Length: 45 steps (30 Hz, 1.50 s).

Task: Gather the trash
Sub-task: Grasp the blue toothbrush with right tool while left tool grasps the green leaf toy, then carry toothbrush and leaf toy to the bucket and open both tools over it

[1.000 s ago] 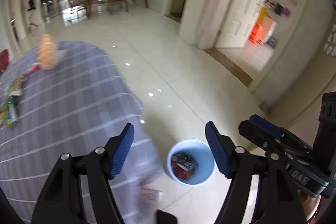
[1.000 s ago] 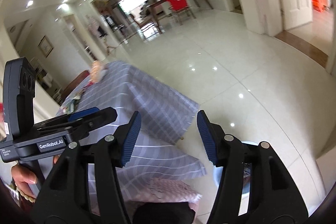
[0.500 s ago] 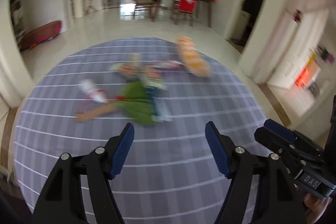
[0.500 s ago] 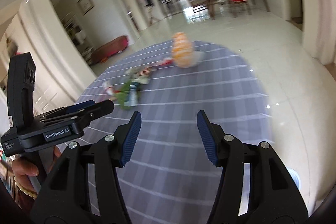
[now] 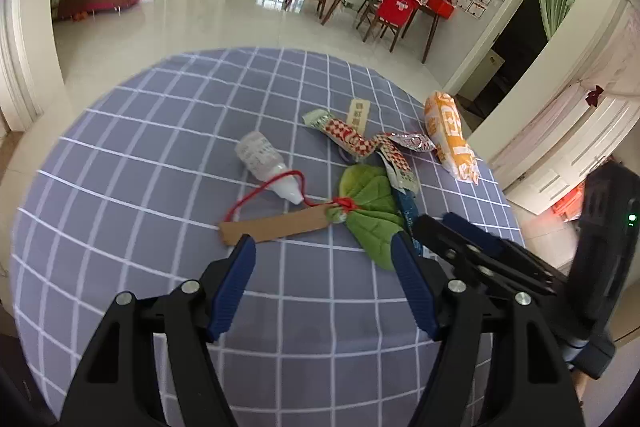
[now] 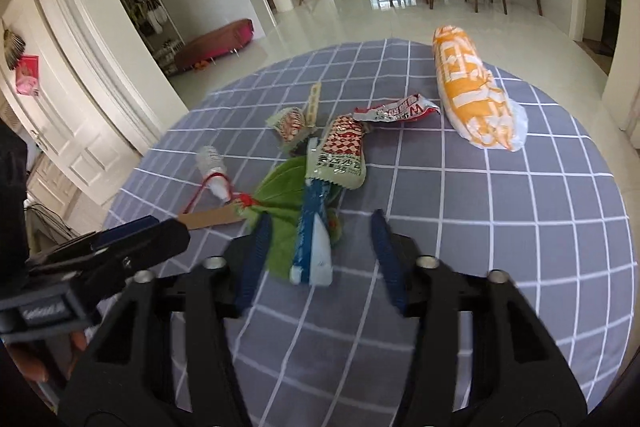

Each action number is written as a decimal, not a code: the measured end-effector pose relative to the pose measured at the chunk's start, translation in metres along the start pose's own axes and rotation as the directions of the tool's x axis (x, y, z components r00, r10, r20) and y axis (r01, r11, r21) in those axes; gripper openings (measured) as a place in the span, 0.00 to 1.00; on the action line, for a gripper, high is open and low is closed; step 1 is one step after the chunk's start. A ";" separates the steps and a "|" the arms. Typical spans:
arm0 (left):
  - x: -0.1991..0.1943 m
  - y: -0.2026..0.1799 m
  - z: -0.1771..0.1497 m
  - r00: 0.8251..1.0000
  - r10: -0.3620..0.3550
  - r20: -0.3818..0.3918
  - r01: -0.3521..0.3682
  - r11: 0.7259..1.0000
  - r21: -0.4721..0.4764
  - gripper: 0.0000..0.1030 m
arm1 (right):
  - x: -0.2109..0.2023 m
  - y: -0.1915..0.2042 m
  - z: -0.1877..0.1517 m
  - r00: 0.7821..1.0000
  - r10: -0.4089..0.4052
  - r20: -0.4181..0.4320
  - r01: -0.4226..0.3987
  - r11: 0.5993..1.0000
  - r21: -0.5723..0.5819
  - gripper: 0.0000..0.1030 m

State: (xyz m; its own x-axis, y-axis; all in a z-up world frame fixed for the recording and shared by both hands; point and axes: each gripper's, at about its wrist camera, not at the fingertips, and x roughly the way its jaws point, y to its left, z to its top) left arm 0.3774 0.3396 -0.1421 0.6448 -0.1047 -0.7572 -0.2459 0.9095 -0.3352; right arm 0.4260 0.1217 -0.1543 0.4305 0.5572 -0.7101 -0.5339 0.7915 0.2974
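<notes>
A pile of trash lies on the round table with the grey-blue checked cloth. It holds a small clear bottle, a cardboard tag on a red string, a green leaf, a red-and-white checked wrapper and an orange-and-white bag. My left gripper hovers open just short of the tag, nothing between its fingers. My right gripper has its jaws closing. A blue-and-white wrapper lies on the leaf between them, and neither pad touches it. The bag lies farther back right.
A silver-and-red wrapper and the bottle lie beyond the right gripper. The left gripper's body sits close at the left, held by a hand. Glossy floor surrounds the table; a dining table with chairs stands far back.
Both views have swung from the floor and a blue bin with trash round to the table. The trash pile is now close in front. The right jaws stand narrower than before.
</notes>
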 end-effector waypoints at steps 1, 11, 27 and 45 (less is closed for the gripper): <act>0.006 -0.001 0.001 1.000 -0.008 -0.015 0.008 1.000 -0.003 0.67 | 0.005 -0.001 0.001 1.000 0.012 -0.015 -0.012 1.000 0.001 0.26; 0.048 -0.029 0.003 0.998 -0.017 -0.061 0.015 0.999 -0.030 0.70 | -0.017 -0.045 -0.001 0.997 0.062 0.052 -0.065 0.996 0.062 0.15; 0.053 -0.048 0.004 0.997 0.072 -0.031 -0.073 0.997 -0.012 0.06 | -0.050 -0.070 -0.024 0.990 0.131 0.060 -0.136 0.986 0.100 0.15; -0.074 -0.135 -0.049 0.984 -0.105 0.146 0.080 0.983 0.163 0.06 | -0.171 -0.092 -0.060 0.966 0.125 0.227 -0.157 0.980 0.125 0.15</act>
State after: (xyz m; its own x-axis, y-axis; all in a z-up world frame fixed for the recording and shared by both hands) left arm 0.3272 0.2043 -0.0685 0.7659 -0.1392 -0.6278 -0.0725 0.9514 -0.2993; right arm 0.3577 -0.0615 -0.0980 0.5142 0.6944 -0.5034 -0.4996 0.7196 0.4823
